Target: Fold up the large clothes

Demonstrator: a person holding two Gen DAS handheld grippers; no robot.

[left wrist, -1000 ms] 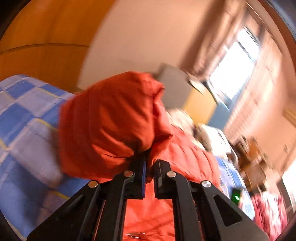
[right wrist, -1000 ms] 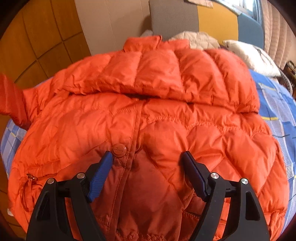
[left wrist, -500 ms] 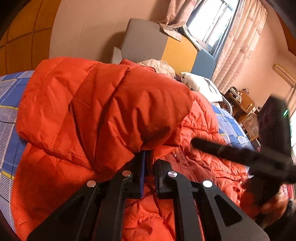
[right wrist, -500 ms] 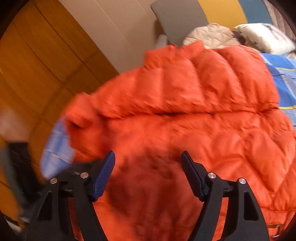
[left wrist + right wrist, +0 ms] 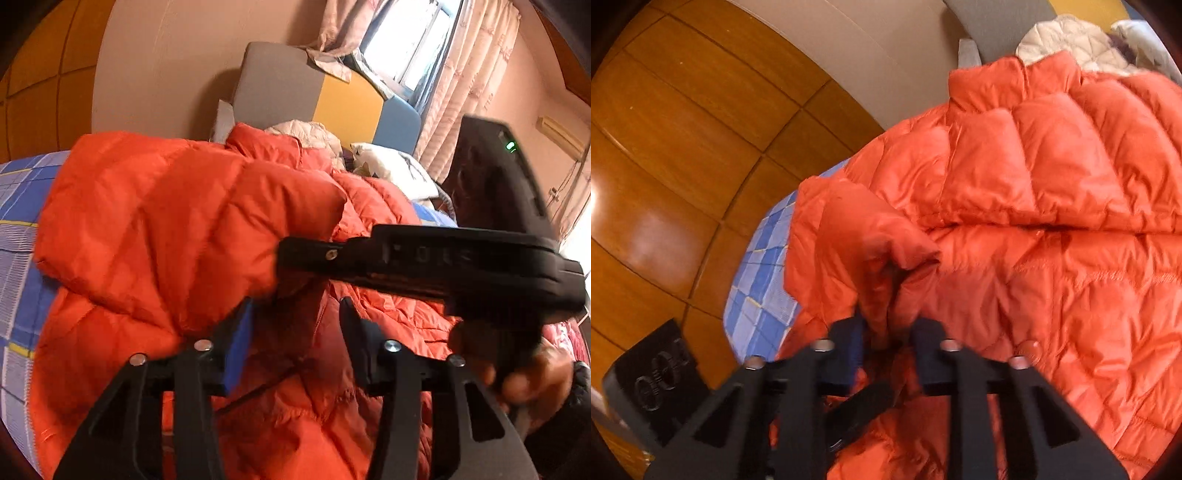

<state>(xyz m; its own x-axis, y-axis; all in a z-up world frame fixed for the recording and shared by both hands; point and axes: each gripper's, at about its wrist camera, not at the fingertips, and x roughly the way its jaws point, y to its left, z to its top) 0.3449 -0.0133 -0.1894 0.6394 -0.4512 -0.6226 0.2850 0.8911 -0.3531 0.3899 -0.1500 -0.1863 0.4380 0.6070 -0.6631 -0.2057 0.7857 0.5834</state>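
An orange puffer jacket lies spread on the bed, collar toward the headboard. Its left sleeve is folded in across the chest. My left gripper sits just below the cuff; its jaws are opening, and the pads stand apart with only jacket fabric behind them. My right gripper reaches in from the right, held by a hand. In the right wrist view the right gripper is closing, and its pads pinch the sleeve cuff between them.
The bed has a blue checked sheet and a grey, yellow and blue headboard. A beige quilted garment and a white pillow lie by the headboard. Wooden floor lies beyond the bed's left edge.
The left gripper carried the sleeve over the jacket, then let go and opened. The right gripper swung left from the jacket front and shut on the sleeve cuff.
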